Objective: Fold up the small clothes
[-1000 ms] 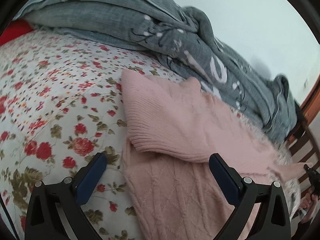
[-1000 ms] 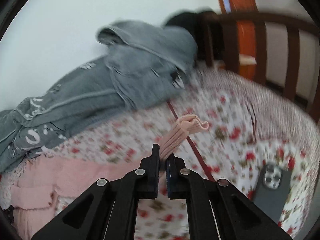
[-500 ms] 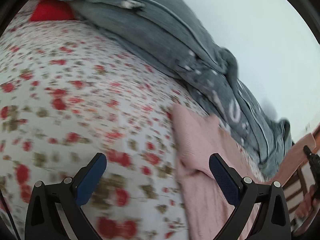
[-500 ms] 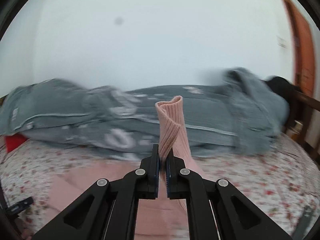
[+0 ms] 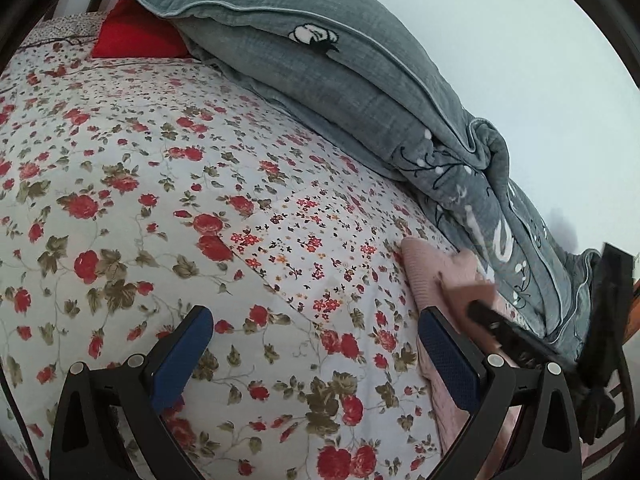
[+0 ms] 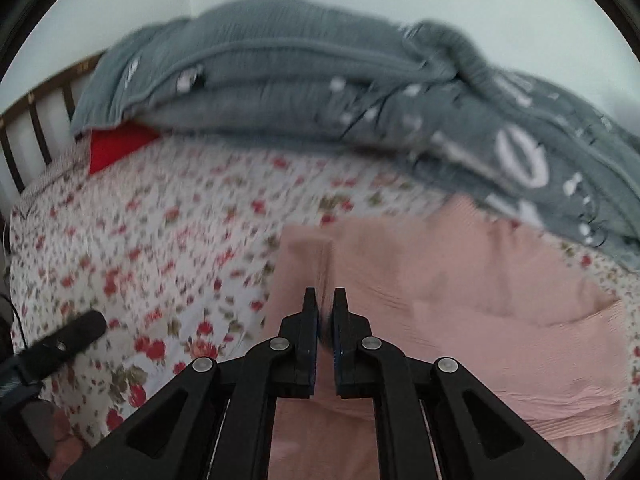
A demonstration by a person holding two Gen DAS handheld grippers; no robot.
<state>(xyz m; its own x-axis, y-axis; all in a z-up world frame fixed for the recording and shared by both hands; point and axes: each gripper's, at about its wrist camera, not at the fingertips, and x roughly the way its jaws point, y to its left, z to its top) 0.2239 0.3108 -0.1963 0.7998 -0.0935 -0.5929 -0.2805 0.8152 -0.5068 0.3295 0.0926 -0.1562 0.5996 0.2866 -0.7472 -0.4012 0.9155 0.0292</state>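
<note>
A: Big stuff first, quick. What's there?

B: Bed (image 5: 168,168) w/ a red-flower sheet fills most of both views. Grey quilt (image 5: 360,80) bunched along the far side by the wall, red pillow (image 5: 136,36) tucked under its end.

A: And the garment?

B: Pink sweater (image 6: 460,280) lies on the bed just below the quilt. In the right wrist view it spreads from under the fingers out to the right. In the left wrist view only its near edge (image 5: 424,272) shows, far right.

A: Right gripper?

B: Right gripper (image 6: 326,300) is clenched on a pink fold of the sweater, the sleeve I'd guess. The pinched strip runs straight ahead from the tips, the body is to the right of it. View is blurred, so the exact layer is hard to tell.

A: Left one?

B: Left gripper (image 5: 316,340) is released, fingers (image 5: 182,356) wide apart, nothing between them, over bare sheet. Sweater edge sits right beside its right finger, so cloth is to its right, not ahead.

A: So which hand matters next?

B: Right, I reckon; it has the cloth already. The sleeve needs laying across the body, so to the right. Left could pin the near edge, but must shift right first.
</note>
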